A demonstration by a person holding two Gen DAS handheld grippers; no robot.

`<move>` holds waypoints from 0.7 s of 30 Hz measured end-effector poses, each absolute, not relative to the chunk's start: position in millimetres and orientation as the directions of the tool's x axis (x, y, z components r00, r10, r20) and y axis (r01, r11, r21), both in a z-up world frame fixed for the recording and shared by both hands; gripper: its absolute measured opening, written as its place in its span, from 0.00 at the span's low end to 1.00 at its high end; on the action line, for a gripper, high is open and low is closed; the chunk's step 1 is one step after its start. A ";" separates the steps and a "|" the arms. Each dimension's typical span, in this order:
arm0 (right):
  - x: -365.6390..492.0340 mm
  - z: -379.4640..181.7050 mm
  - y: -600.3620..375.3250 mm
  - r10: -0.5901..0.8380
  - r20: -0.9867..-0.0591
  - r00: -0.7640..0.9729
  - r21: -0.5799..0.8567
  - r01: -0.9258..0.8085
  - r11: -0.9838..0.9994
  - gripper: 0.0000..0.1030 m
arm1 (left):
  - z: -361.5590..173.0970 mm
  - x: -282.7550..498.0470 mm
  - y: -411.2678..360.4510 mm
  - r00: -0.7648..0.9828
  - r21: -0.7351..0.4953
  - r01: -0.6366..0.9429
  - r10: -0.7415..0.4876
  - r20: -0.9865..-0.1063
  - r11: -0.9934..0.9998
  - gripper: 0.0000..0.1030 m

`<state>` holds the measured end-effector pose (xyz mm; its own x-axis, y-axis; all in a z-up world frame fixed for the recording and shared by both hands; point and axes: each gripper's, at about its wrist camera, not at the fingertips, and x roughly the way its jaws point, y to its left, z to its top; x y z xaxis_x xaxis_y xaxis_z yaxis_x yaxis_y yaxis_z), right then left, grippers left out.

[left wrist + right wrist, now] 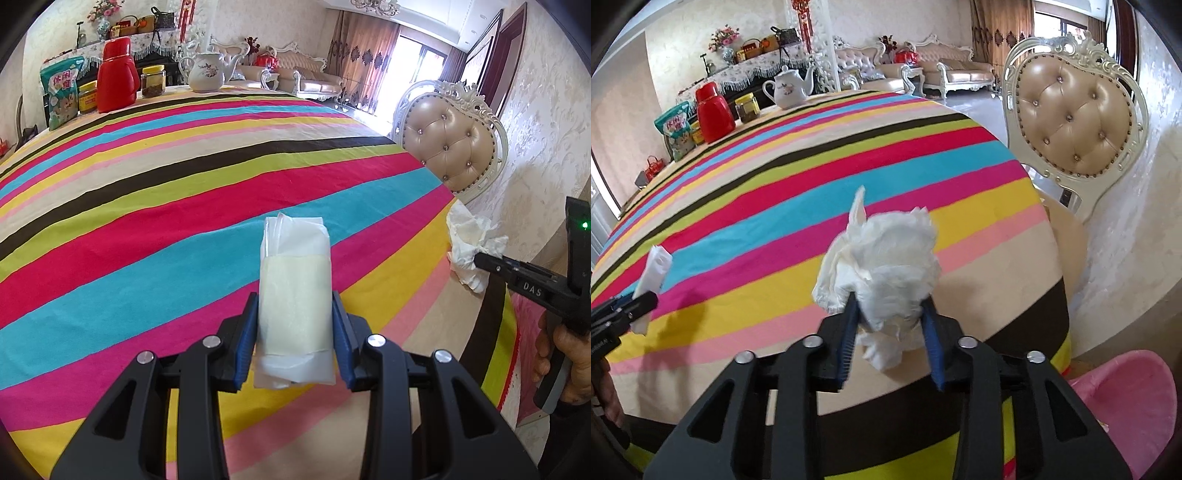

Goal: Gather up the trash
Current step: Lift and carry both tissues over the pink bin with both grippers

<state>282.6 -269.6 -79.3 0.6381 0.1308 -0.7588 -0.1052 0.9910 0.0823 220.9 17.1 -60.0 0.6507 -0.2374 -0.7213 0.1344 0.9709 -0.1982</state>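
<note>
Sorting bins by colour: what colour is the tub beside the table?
Pink tub, best in the right wrist view.

You see a tablecloth (147, 206) striped magenta, turquoise, yellow, lime, red, black, pink and beige. Tissue packet (294, 302): white wrap, pale yellow band. Crumpled tissue (886, 273): white. Gripper pads (246, 339): blue, on black frames. Flask (116, 75): red. Teapot (207, 72): white, floral print. Bin (1130, 402): pink.

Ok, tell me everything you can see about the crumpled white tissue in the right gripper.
The crumpled tissue is a wad of thin, soft-looking white paper, creased, with one pointed corner sticking up. It sits between the right gripper's blue fingers, bulging beyond them, loose folds hanging below. It is above the near edge of the striped tablecloth; a pink bin is at lower right.
</note>
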 end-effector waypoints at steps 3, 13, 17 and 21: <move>281.6 -86.7 -270.4 0.122 -0.771 0.625 0.068 -0.109 0.992 0.42 | -60.0 220.9 17.1 0.651 -0.198 0.134 -0.237 -0.721 0.971 0.35; 281.0 -95.2 -274.5 0.132 -0.775 0.618 0.075 -0.118 0.990 0.13 | -60.1 220.9 17.0 0.650 -0.198 0.134 -0.237 -0.722 0.971 0.35; 278.1 -90.7 -277.5 0.143 -0.764 0.630 0.089 -0.117 0.989 0.10 | -60.4 221.1 17.0 0.650 -0.198 0.135 -0.238 -0.721 0.971 0.35; 275.3 -85.5 -280.6 0.142 -0.755 0.640 0.092 -0.111 0.990 0.10 | -60.4 221.0 16.4 0.650 -0.198 0.137 -0.238 -0.721 0.971 0.35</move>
